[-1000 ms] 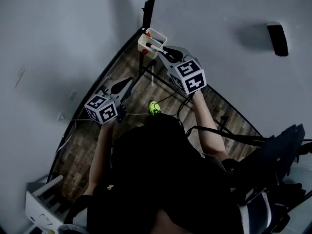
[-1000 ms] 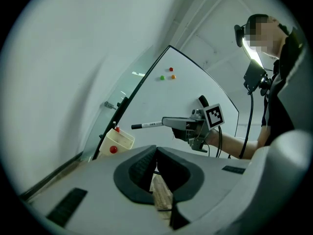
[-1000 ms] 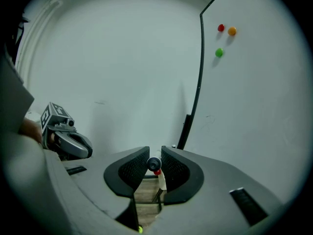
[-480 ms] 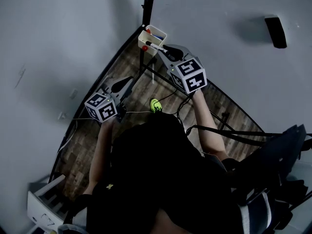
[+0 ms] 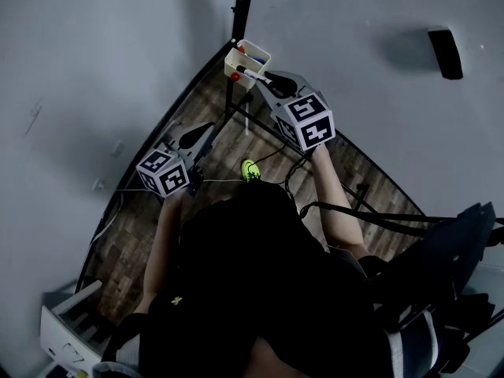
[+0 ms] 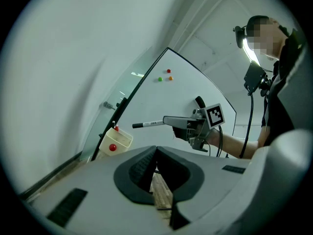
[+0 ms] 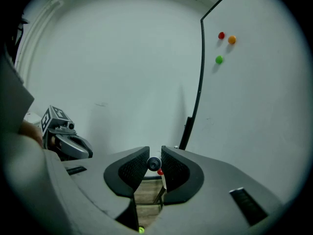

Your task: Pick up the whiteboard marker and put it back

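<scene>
Grips the whiteboard marker [image 5: 250,74] in the right claw [image 7: 154,164], both pads pressing on the barrel (seen end-on in the right gripper view, as a small dark round cap). Holds it nearly level, with the front end just above the cream tray [image 5: 260,53] at the edge of the whiteboard [image 6: 190,89], not inside it. Holds the left claw [image 6: 156,153] closed with nothing between, lower and well apart from the tray.
</scene>
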`<action>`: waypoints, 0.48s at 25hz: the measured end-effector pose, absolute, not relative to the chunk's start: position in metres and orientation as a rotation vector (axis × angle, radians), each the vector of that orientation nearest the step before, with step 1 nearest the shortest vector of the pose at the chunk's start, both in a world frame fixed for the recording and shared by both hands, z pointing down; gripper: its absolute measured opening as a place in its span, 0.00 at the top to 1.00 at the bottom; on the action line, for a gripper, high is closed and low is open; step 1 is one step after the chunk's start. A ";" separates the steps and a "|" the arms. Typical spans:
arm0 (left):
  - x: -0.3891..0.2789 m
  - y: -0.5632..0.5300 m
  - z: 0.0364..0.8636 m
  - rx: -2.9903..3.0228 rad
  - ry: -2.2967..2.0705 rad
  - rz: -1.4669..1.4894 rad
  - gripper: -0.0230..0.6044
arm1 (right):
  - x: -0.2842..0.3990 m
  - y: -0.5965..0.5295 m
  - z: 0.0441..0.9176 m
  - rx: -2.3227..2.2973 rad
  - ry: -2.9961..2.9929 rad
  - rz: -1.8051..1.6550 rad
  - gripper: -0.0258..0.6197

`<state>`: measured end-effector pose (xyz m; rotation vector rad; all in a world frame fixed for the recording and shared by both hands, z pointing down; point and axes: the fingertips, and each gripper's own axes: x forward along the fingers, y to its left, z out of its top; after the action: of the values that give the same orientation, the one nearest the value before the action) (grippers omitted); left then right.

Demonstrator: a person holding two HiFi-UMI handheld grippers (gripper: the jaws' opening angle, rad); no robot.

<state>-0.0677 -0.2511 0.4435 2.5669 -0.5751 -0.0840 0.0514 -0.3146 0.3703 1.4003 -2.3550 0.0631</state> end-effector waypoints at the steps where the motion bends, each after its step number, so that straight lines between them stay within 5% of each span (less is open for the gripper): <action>1: -0.068 -0.251 0.444 2.567 -0.575 -0.084 0.94 | 0.051 -0.314 0.370 1.400 -2.358 0.064 0.83; 12: -0.065 -0.248 0.446 2.560 -0.565 -0.076 0.94 | 0.058 -0.316 0.374 1.407 -2.345 0.075 0.83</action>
<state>-0.0649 -0.2475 0.4460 2.5597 -0.5652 -0.0756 0.0583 -0.3163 0.3737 1.4067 -2.3451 0.0746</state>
